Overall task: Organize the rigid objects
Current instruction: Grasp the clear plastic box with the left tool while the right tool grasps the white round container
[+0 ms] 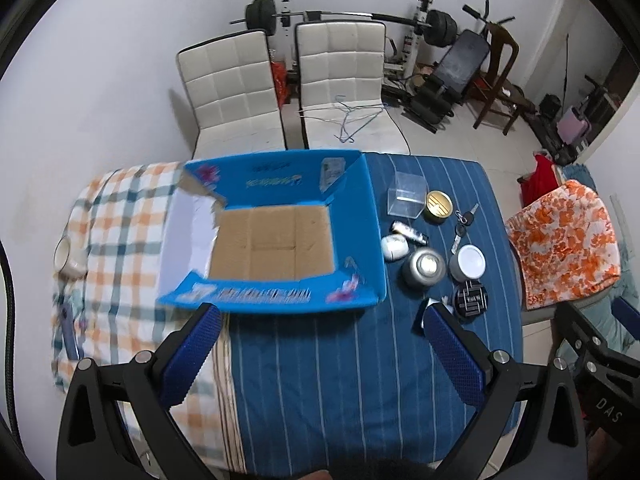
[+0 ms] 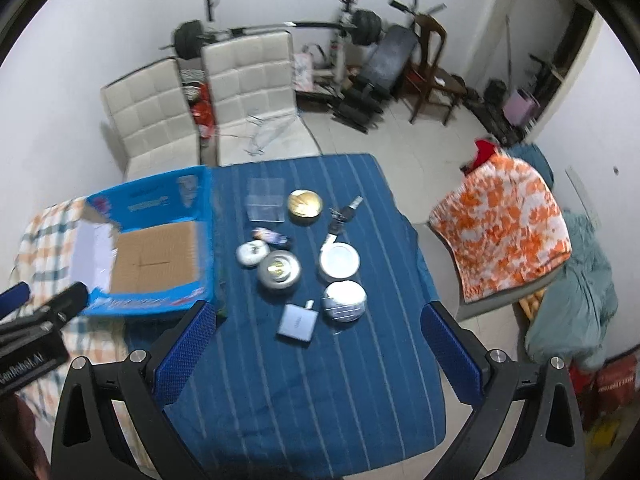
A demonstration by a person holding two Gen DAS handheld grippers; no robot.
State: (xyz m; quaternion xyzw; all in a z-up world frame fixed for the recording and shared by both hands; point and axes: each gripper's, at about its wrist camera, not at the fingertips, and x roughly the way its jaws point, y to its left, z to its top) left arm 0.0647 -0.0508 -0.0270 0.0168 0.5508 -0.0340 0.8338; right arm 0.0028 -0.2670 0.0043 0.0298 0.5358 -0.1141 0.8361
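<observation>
two grippers hang above the near edge of the table, both with fingers spread wide and nothing between them. the left gripper (image 1: pixel 320 360) is before the box, the right gripper (image 2: pixel 320 356) is before the small things.

under them the blue striped cloth (image 2: pixel 304 392) is bare along its whole near part, so there is free room there. one grey flat box (image 2: pixel 297 322) lies nearest, with a small white piece at its far corner. just beside it to the right is one black round tin (image 2: pixel 344 302). behind these stand one silver round tin (image 2: pixel 279 269) and one white-lid jar (image 2: pixel 339 262), near each other but apart. left of the silver one is one white case (image 2: pixel 251 253), and just behind it one small tube (image 2: pixel 272 237), blurred. farther are one bunch of keys (image 2: pixel 342 214), one gold tin (image 2: pixel 305 205) and one clear box (image 2: pixel 265 199).

one open blue box (image 1: pixel 272 296) stands left of the group, empty, its brown bottom showing; one flap is torn. its right wall is near the white case but not touching it. the checked cloth (image 1: pixel 120 248) lies under its left part.

beyond the far edge stand two white chairs (image 1: pixel 228 92). at the right, one seat with an orange flowered cloth (image 2: pixel 504 228) is close to the table side.
</observation>
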